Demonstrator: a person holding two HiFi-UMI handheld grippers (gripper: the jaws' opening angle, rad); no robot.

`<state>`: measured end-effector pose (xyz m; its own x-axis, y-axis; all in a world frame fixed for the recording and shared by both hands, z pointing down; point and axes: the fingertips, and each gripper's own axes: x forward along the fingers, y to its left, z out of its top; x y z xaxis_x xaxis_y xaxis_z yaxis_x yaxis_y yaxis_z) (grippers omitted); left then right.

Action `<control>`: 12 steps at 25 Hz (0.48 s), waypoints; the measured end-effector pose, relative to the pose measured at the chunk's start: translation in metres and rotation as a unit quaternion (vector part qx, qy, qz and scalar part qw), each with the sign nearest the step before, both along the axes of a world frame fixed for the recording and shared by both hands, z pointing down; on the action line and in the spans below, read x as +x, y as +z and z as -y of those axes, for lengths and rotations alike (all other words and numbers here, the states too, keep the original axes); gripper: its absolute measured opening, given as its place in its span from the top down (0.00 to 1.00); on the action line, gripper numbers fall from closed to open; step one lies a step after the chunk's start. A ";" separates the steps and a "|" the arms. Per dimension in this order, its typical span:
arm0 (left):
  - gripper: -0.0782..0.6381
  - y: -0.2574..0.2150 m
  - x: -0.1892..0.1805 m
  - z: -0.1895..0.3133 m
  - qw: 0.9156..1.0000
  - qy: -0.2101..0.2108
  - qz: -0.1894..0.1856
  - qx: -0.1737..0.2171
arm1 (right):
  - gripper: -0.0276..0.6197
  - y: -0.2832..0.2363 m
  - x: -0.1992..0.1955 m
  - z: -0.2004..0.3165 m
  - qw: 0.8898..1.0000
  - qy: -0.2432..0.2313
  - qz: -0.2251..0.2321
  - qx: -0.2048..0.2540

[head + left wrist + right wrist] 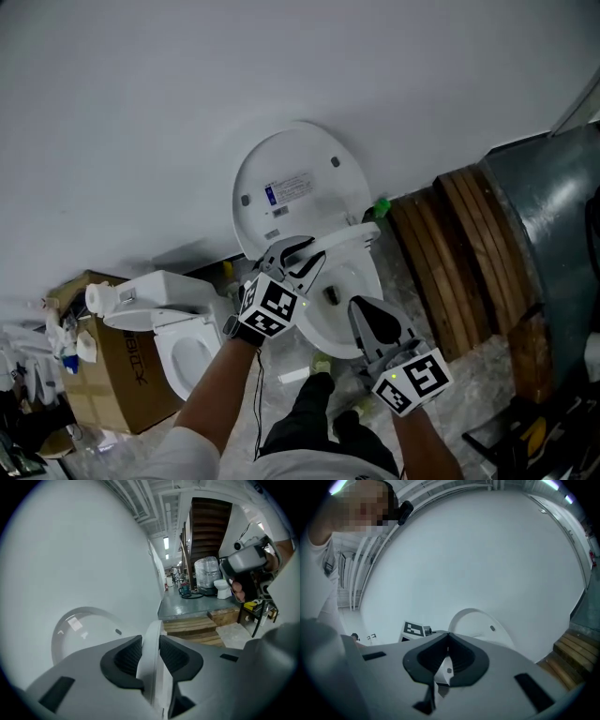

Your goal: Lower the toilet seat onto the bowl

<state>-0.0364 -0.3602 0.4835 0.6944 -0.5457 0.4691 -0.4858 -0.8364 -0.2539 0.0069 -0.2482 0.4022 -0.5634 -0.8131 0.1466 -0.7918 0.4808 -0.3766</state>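
Note:
The white toilet's lid (298, 183) stands up against the wall. The seat (352, 236) hangs tilted forward of the lid, above the bowl (345, 309). My left gripper (300, 255) grips the seat's front rim. In the left gripper view the seat's white edge (153, 632) fills the gap between the two dark pads, which press on it, and the lid (77, 630) shows behind. My right gripper (362, 311) hovers over the bowl's near side, jaws together and holding nothing. In the right gripper view its tips (447, 643) meet, with the lid (480, 623) beyond them.
A second white toilet (178, 328) and a cardboard box (112, 370) stand at the left. Wooden planks (469, 253) and a raised dark grey floor (553, 206) lie to the right. A plain white wall (187, 84) rises behind. The person's legs (314, 417) are below the bowl.

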 end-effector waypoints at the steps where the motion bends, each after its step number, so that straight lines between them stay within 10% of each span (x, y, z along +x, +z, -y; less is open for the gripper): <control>1: 0.71 0.003 0.003 -0.009 1.000 0.005 0.002 -0.002 | 0.93 0.003 0.004 -0.003 1.000 0.005 -0.002 -0.001; 12: 0.71 0.040 0.036 -0.100 0.999 0.045 0.020 -0.019 | 0.93 0.036 0.070 -0.051 0.998 0.062 -0.020 -0.014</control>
